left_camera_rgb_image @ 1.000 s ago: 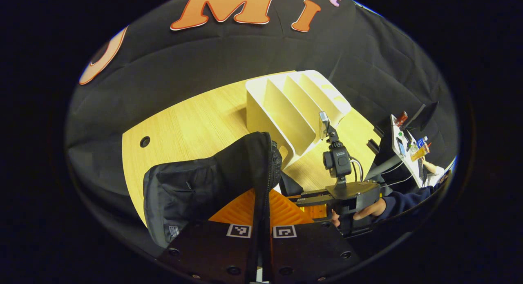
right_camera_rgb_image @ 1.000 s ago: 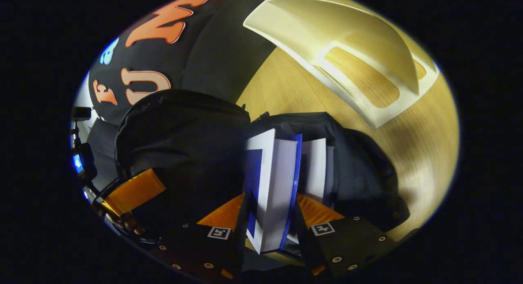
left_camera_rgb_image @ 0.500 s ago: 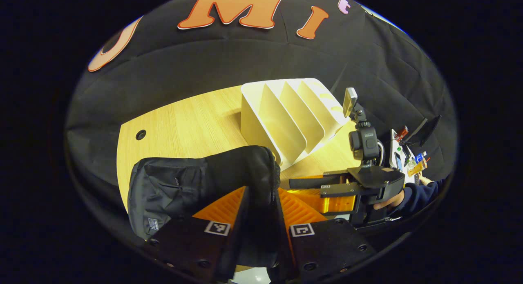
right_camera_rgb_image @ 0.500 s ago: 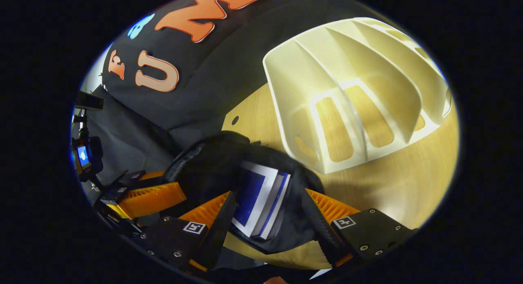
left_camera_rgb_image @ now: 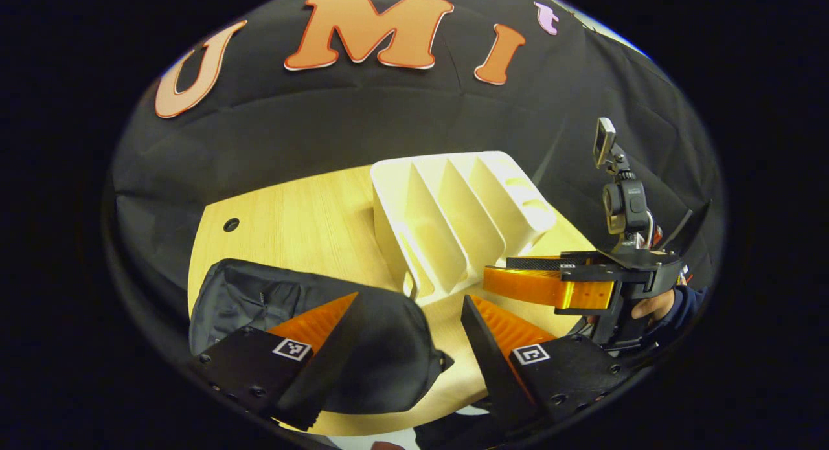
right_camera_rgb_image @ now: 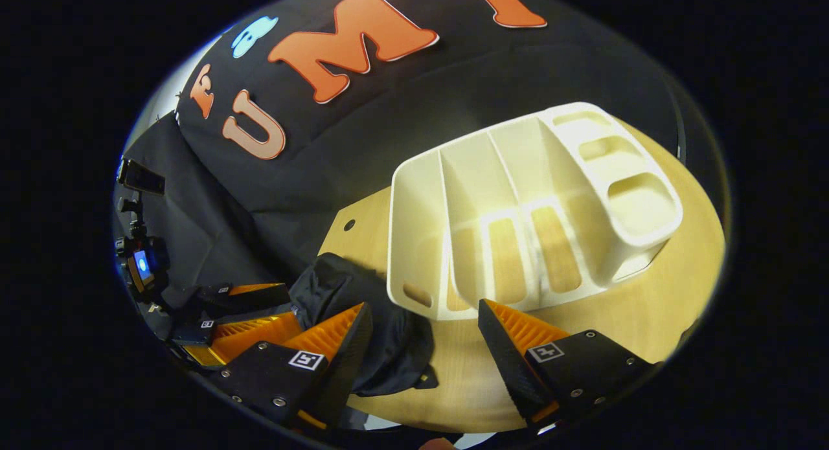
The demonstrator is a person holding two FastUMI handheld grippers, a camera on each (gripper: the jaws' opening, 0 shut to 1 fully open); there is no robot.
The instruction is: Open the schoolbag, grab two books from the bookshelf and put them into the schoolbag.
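**Both grippers open above the surface, schoolbag lying beside the bookshelf**

The left gripper (left_camera_rgb_image: 405, 346) is held low over the near edge of the surface (left_camera_rgb_image: 304, 217), its fingers spread wide apart with nothing between them. Its left finger (left_camera_rgb_image: 324, 333) overlaps the black schoolbag (left_camera_rgb_image: 259, 301) in the left gripper view; whether it touches the fabric cannot be told. The right finger sits over bare wood just in front of the bookshelf (left_camera_rgb_image: 453, 210).

The right gripper (right_camera_rgb_image: 424, 349) is likewise wide open and holds nothing. It hangs above the surface, pointing toward the bookshelf (right_camera_rgb_image: 518, 204), with its left finger over the edge of the schoolbag (right_camera_rgb_image: 363, 307) and its right finger over bare wood. In the left gripper view this gripper (left_camera_rgb_image: 492, 278) shows farther off to the right, level and pointing left, held by a hand (left_camera_rgb_image: 651, 304) in a dark sleeve, with a small camera mounted on top.

The schoolbag lies slumped on the surface, just left of the cream bookshelf. The bookshelf's slots are open to view with no books standing in them. Whether the books are inside the bag cannot be seen.
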